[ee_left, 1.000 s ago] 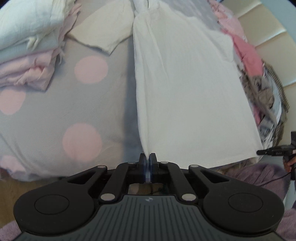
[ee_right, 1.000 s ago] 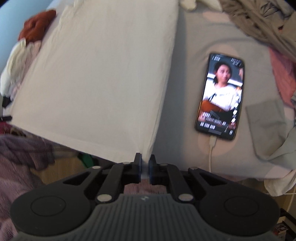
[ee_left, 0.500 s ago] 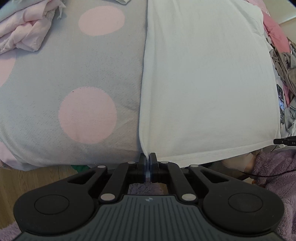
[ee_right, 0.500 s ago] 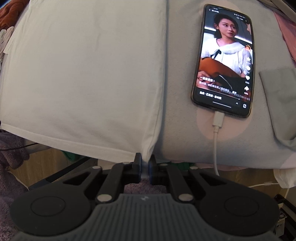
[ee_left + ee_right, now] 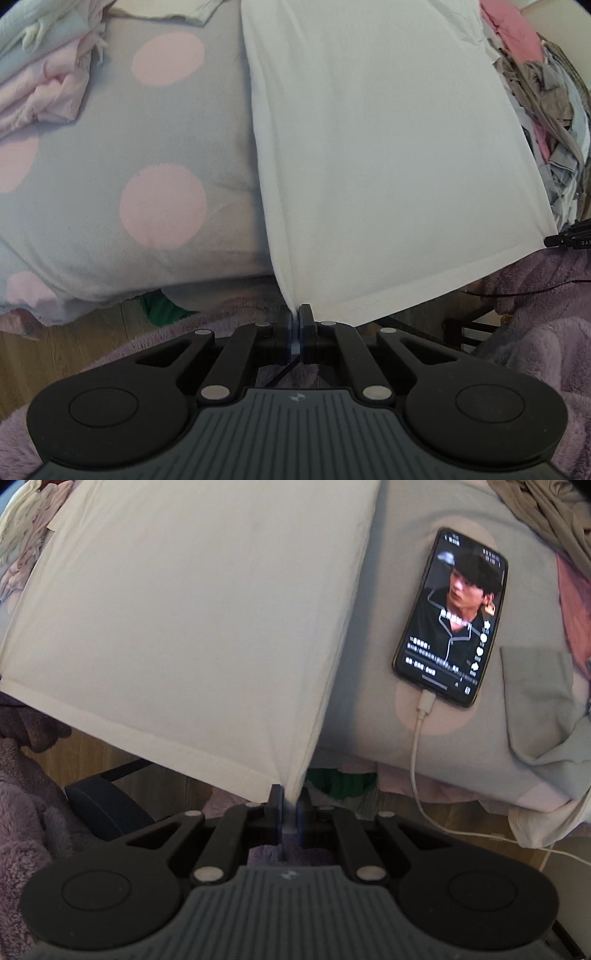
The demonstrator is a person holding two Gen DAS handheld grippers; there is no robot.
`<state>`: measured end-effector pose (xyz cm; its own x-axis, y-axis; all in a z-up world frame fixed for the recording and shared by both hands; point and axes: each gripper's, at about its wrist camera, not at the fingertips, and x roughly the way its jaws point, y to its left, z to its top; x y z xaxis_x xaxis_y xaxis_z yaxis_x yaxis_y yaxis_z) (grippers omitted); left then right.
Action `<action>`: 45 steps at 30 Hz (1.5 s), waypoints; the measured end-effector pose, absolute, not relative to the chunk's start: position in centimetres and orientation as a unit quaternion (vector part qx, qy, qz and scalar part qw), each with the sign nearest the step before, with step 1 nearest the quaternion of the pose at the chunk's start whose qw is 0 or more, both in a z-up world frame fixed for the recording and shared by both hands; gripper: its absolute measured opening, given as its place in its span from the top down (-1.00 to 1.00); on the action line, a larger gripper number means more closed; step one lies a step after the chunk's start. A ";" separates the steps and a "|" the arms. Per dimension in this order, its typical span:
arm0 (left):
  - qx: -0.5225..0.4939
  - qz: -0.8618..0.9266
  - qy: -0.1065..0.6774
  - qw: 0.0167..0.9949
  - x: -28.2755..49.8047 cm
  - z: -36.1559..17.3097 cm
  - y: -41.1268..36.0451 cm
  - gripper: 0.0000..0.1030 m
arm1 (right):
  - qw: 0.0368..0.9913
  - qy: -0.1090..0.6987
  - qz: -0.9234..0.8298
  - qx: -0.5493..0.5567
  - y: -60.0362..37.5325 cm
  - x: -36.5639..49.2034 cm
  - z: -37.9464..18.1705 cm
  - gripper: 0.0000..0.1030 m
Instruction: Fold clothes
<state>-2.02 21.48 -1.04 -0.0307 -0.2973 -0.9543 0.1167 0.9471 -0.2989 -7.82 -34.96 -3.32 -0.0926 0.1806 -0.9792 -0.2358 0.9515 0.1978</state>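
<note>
A white garment (image 5: 388, 147) lies stretched over the grey bedspread with pink dots (image 5: 147, 155), its hem pulled past the bed's near edge. My left gripper (image 5: 296, 314) is shut on the hem's left corner. My right gripper (image 5: 290, 797) is shut on the hem's right corner; the same white garment (image 5: 192, 620) fills the left of the right wrist view. The hem hangs taut between the two grippers, above the floor.
A phone (image 5: 452, 618) with a lit screen and a white charging cable (image 5: 415, 760) lies right of the garment. Folded pink and white clothes (image 5: 44, 74) are stacked at far left. A heap of unfolded clothes (image 5: 546, 92) lies at right. A purple fleece (image 5: 535, 314) is below.
Both grippers have pulled back toward the bed's near edge with the hem corners held. The garment has slid nearer and its hem now hangs off the edge.
</note>
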 end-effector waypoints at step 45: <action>-0.147 -0.156 0.529 0.821 15.1 3.2 13.7 0.27 | 0.837 0.536 0.005 0.106 -41.8 13.3 1.9 0.12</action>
<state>15.14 13.69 3.19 0.3923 -0.4107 -0.8230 0.1008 0.9086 -0.4054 13.32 -41.82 1.86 0.4244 0.1233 -0.8971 0.1049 0.9773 0.1839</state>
